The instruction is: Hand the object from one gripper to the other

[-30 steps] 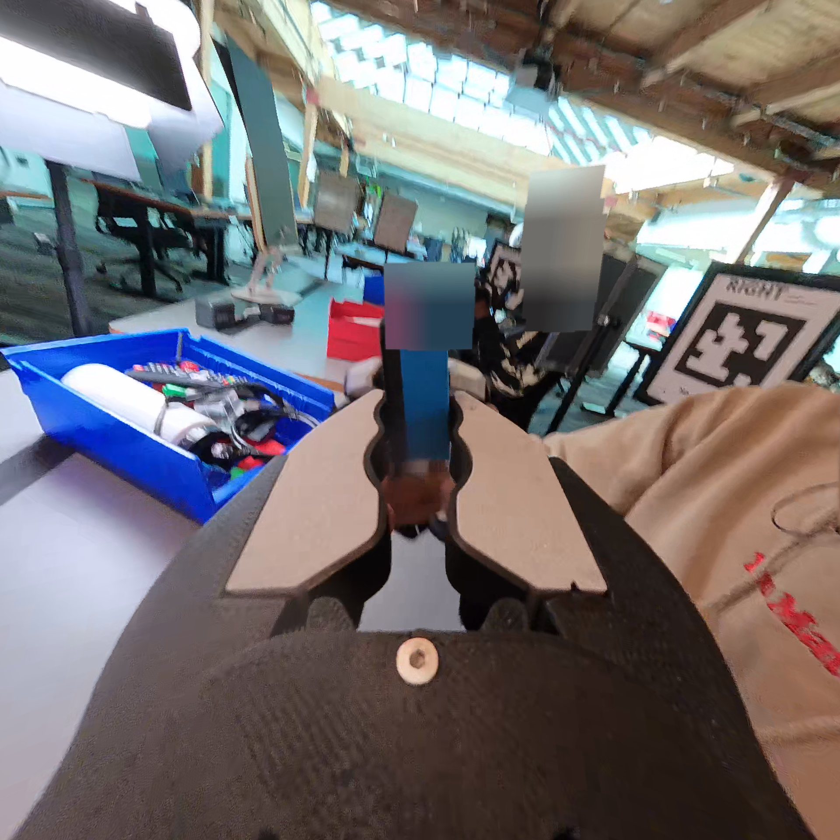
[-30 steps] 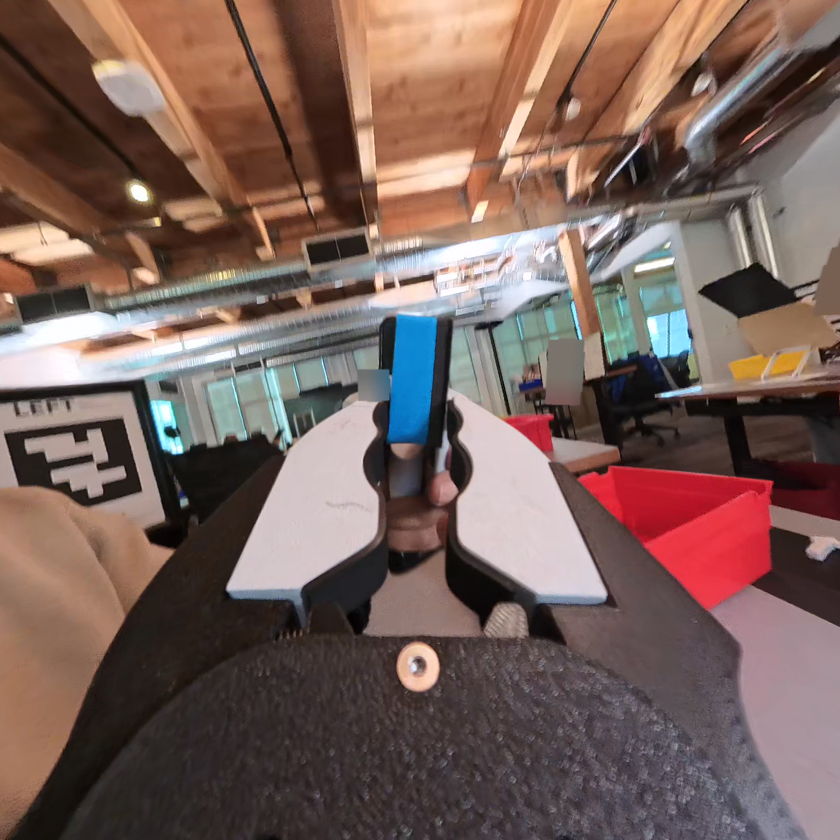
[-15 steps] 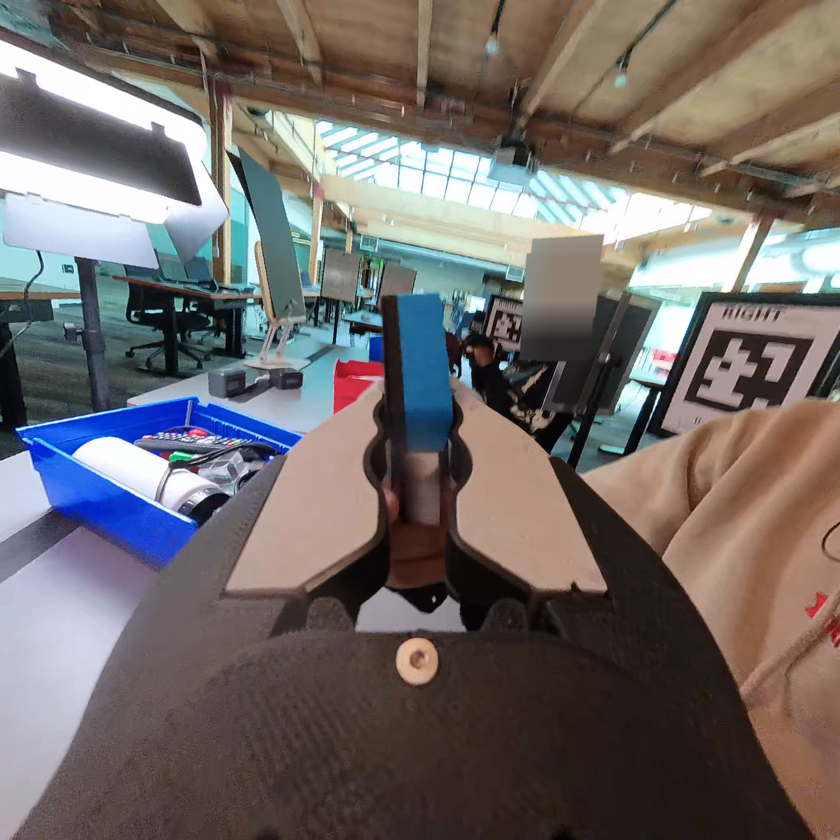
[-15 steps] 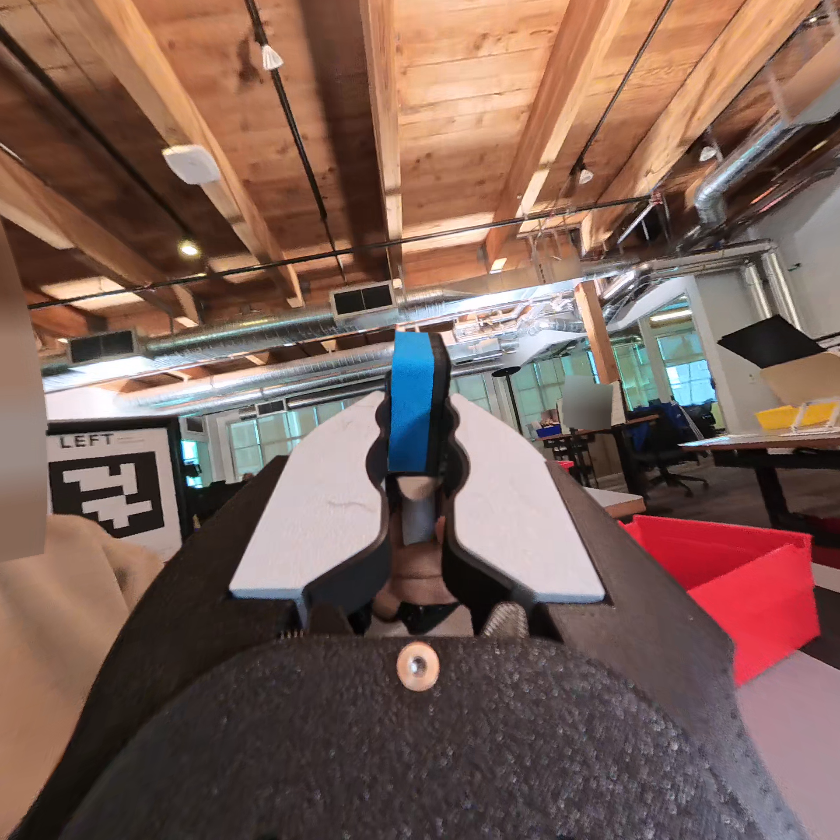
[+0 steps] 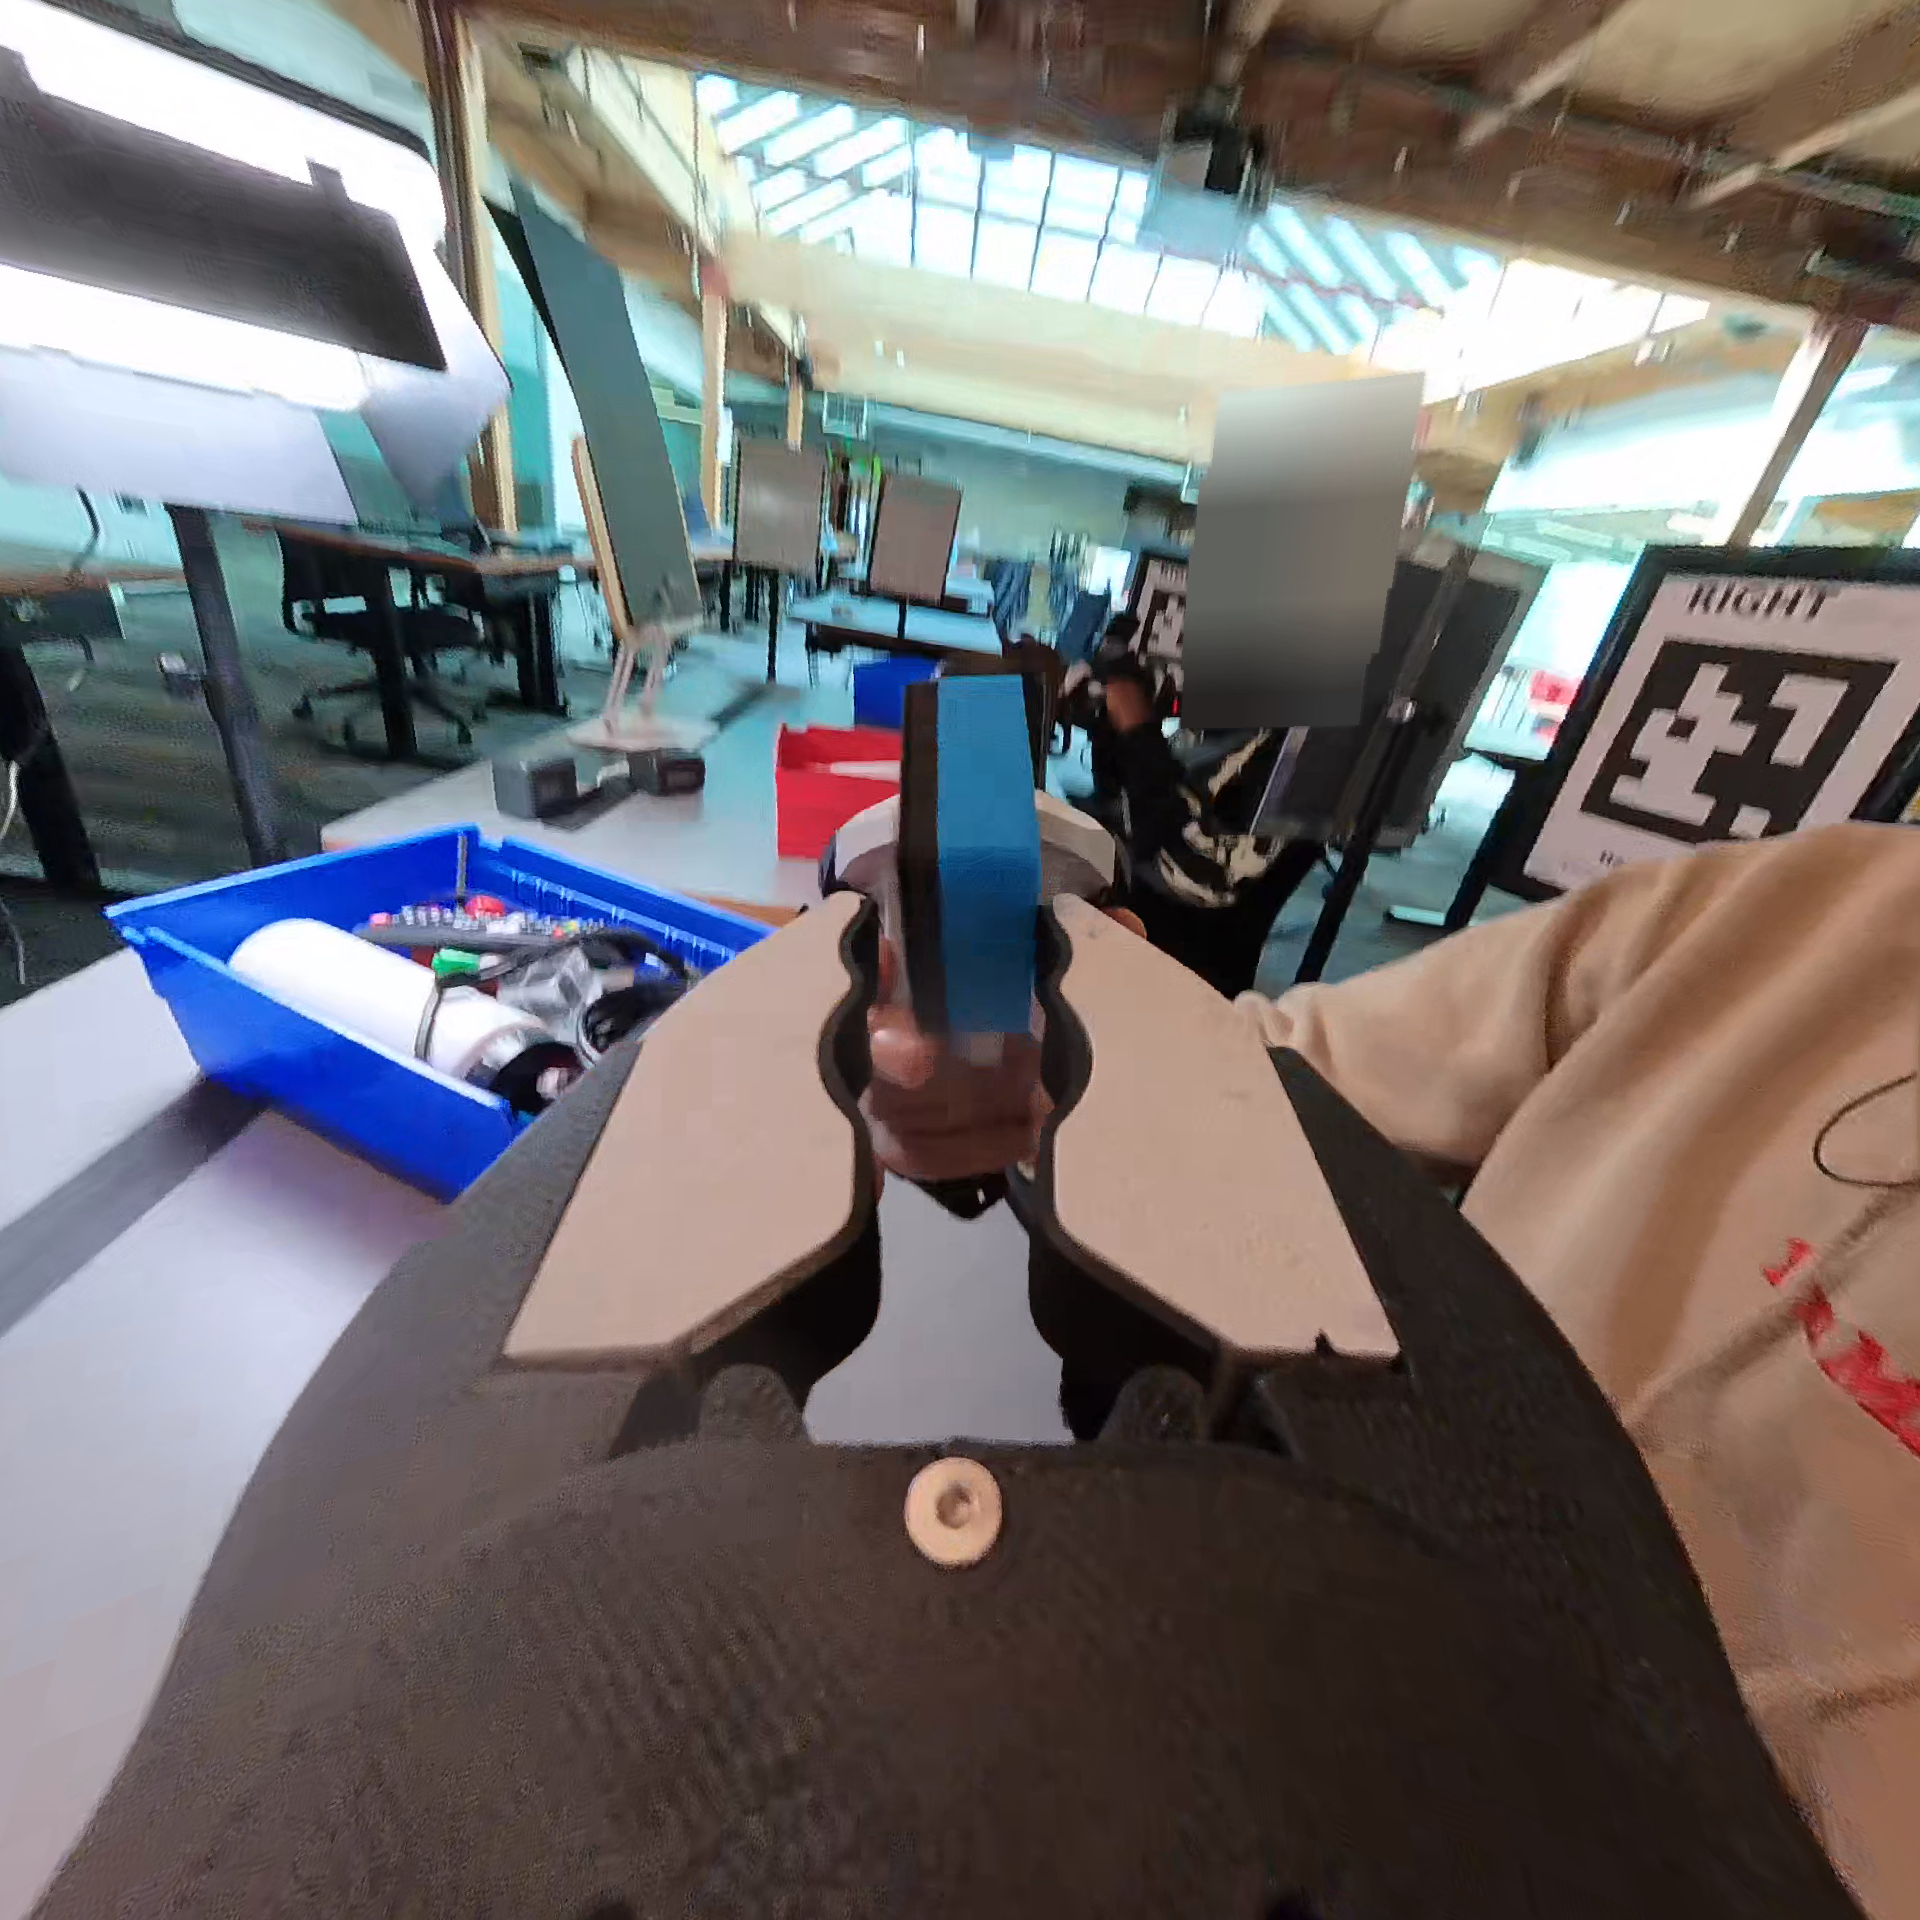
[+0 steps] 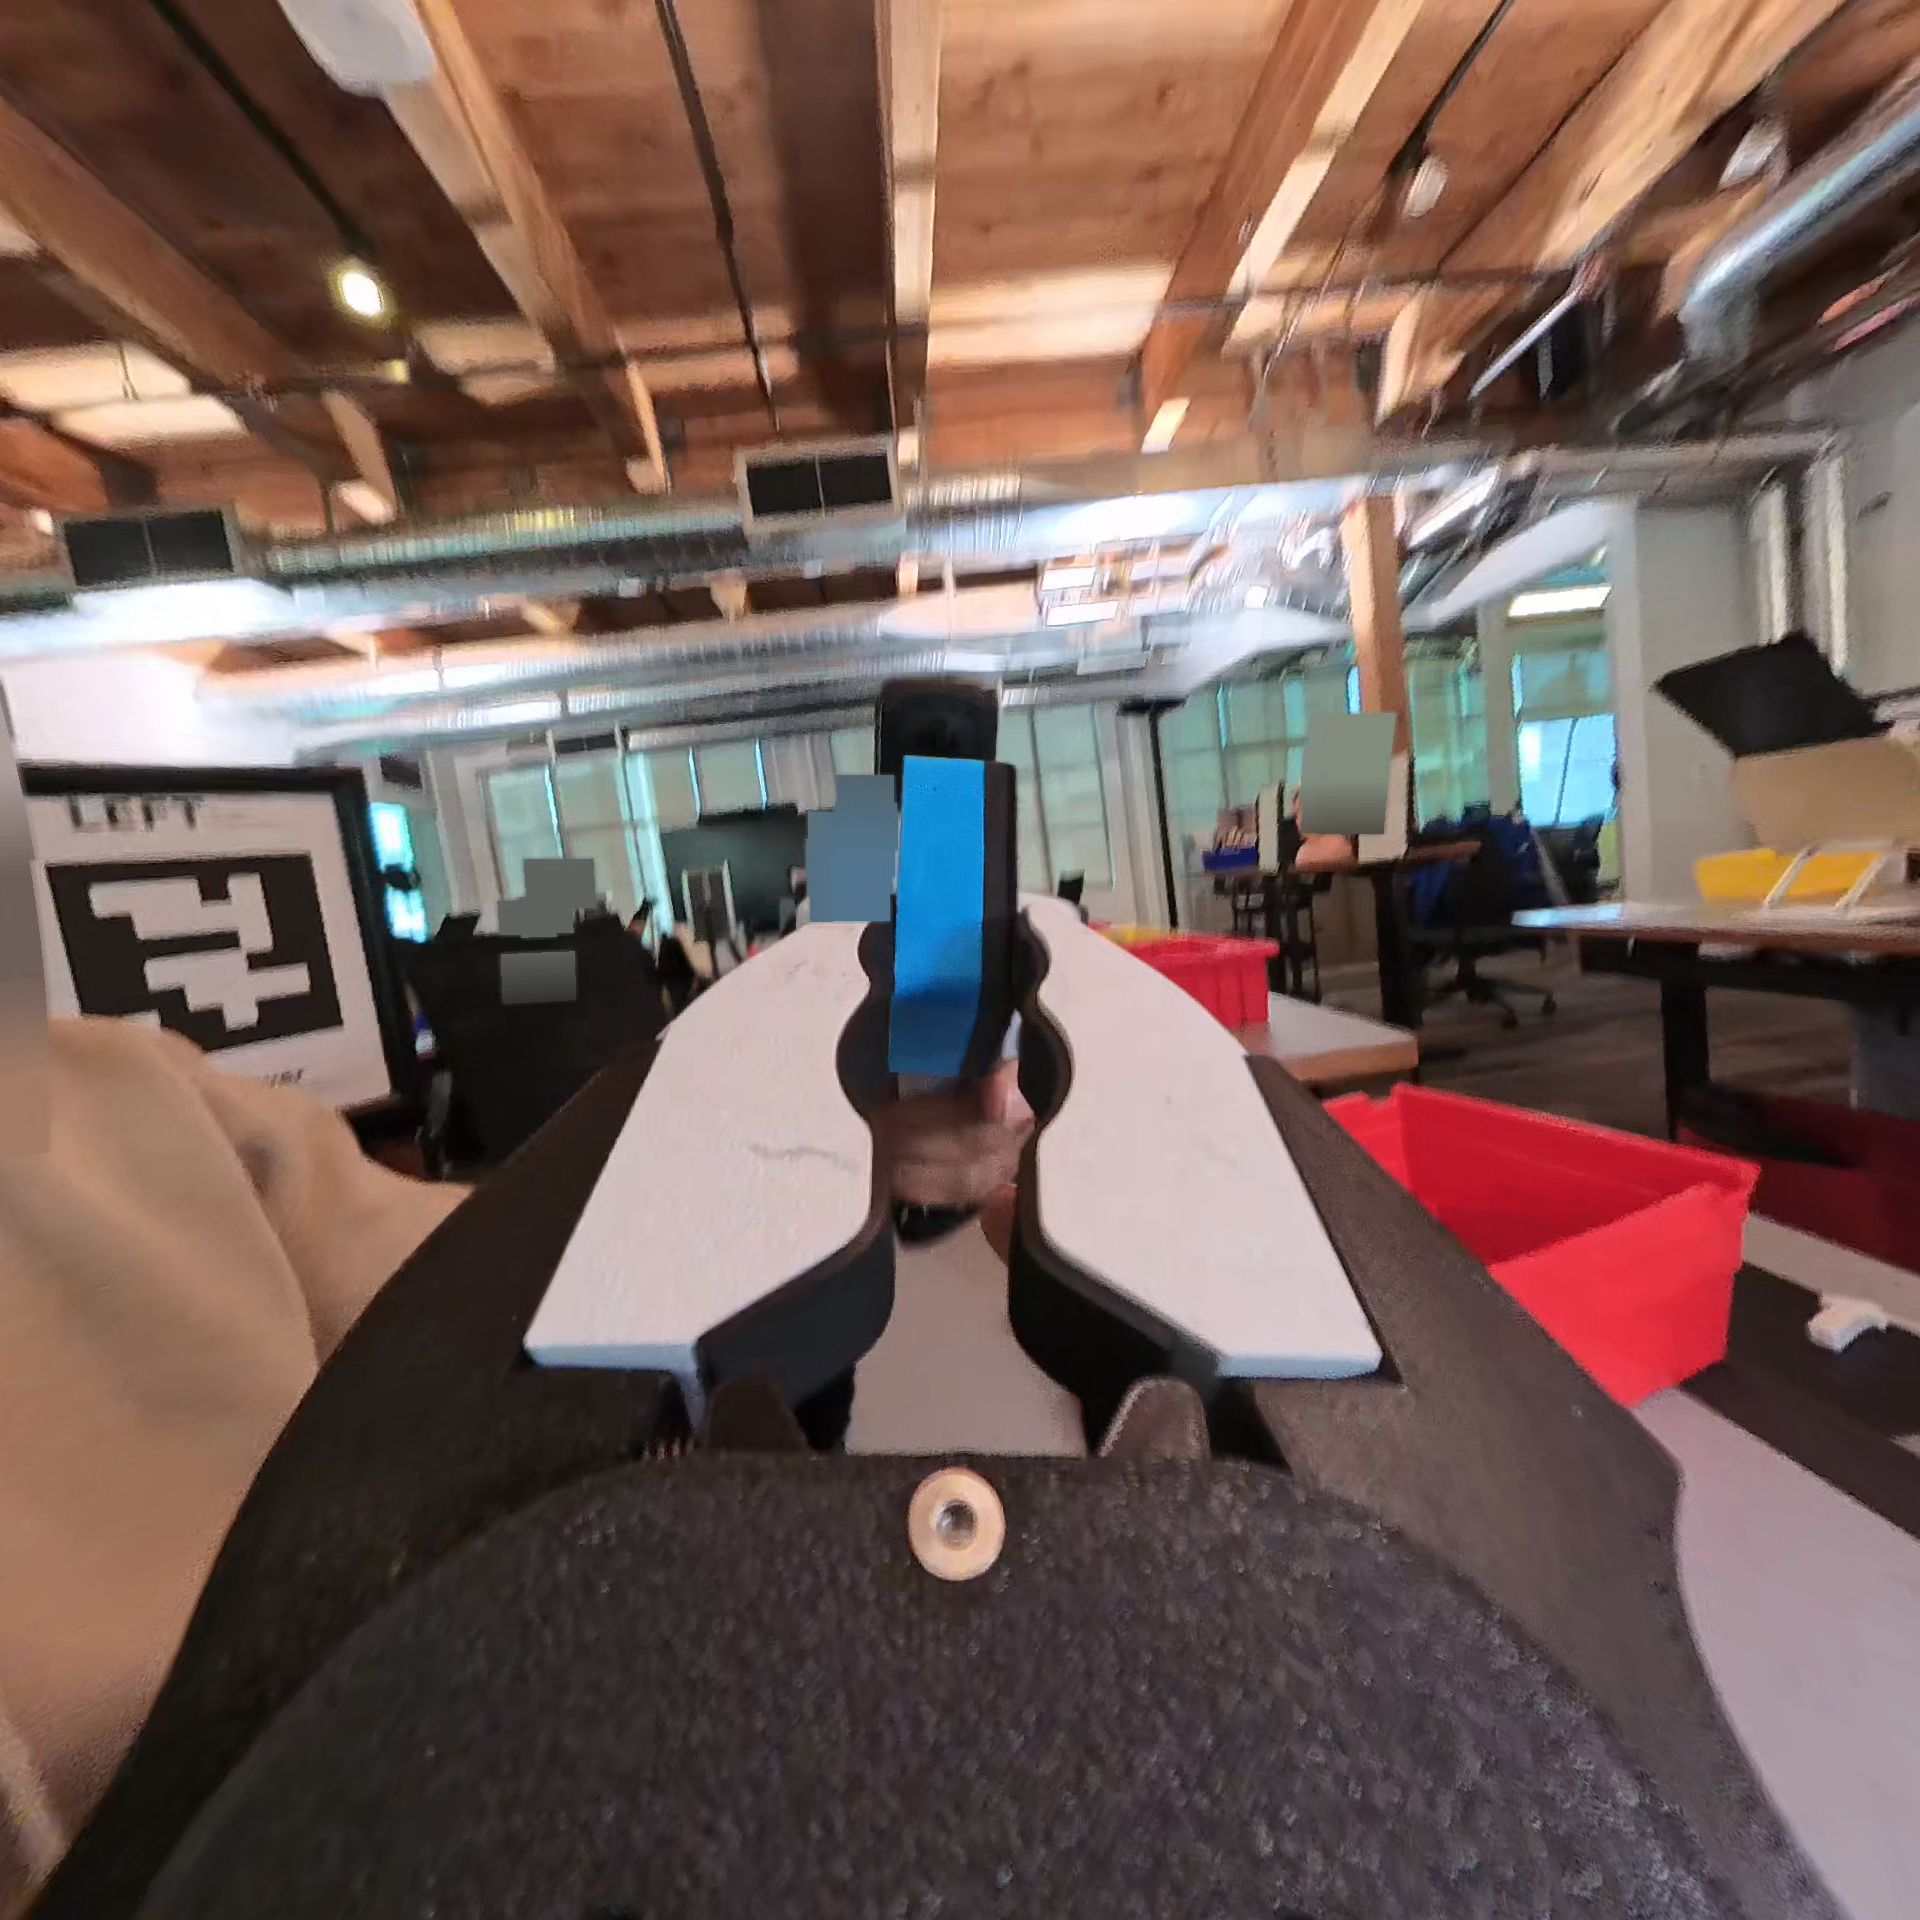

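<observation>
Seemingly both fingers [image 5: 727, 1132] around blue object [image 5: 982, 862].

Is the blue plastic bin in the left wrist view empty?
No, the blue plastic bin holds a white cylinder and tangled cables.

bin [image 5: 312, 1039] on table [image 5: 156, 1351], left of fingers [image 5: 707, 1122] | second bin [image 6: 1558, 1205] right of right-view fingers [image 6: 748, 1143]

Marker board [image 5: 1745, 727], left wrist view: one word heading, block code beneath.
Marker board [image 6: 197, 935], right wrist view: the same layout.
Sweatshirt [image 5: 1849, 1371]: red lettering, cut off.
</observation>
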Demonstrator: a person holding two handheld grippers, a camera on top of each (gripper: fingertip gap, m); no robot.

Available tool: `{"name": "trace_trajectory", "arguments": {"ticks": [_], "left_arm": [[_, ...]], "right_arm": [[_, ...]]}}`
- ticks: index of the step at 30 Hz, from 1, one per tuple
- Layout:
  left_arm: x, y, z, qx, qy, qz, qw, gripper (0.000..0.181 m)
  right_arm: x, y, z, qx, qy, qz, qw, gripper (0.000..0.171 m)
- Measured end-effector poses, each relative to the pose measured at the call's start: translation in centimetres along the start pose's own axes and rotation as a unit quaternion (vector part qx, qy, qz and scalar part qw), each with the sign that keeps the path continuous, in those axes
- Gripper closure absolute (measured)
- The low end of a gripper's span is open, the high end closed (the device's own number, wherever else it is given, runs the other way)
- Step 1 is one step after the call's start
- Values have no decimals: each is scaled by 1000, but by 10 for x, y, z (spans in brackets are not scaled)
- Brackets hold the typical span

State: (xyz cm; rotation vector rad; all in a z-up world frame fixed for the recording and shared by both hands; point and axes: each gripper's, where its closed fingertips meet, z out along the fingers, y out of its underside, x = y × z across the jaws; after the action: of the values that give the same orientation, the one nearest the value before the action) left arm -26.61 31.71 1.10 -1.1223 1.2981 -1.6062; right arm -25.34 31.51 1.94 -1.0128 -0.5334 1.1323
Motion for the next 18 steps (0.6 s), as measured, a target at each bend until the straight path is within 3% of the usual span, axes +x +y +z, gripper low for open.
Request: {"name": "trace_trajectory", "arguments": {"ticks": [3, 5, 9, 11, 13, 15, 18], "left_arm": [[-2, -1, 11, 43, -6, 2, 999, 143], [-5, -2, 16, 68, -16, -1, 998, 157], [-12, -4, 4, 42, -25, 2, 999, 158], [-18, -9, -7, 30, -81, 105, 991, 158], [-34, -12, -18, -7, -193, 255, 947, 158], [-50, -15, -28, -45, -295, 388, 872, 158], [-60, -14, -30, -68, -376, 521, 763, 158]], "right_arm": [[4, -19, -8, 86, 9, 25, 996, 150], [7, -14, -8, 97, 19, 29, 995, 150], [14, 3, -2, 46, 32, 36, 998, 150], [21, 7, -2, -13, 51, 7, 999, 147], [27, 2, -6, -54, 72, -28, 996, 141], [30, -3, -8, -84, 90, -40, 992, 136], [38, 0, -9, -128, 143, -49, 980, 120]]}}
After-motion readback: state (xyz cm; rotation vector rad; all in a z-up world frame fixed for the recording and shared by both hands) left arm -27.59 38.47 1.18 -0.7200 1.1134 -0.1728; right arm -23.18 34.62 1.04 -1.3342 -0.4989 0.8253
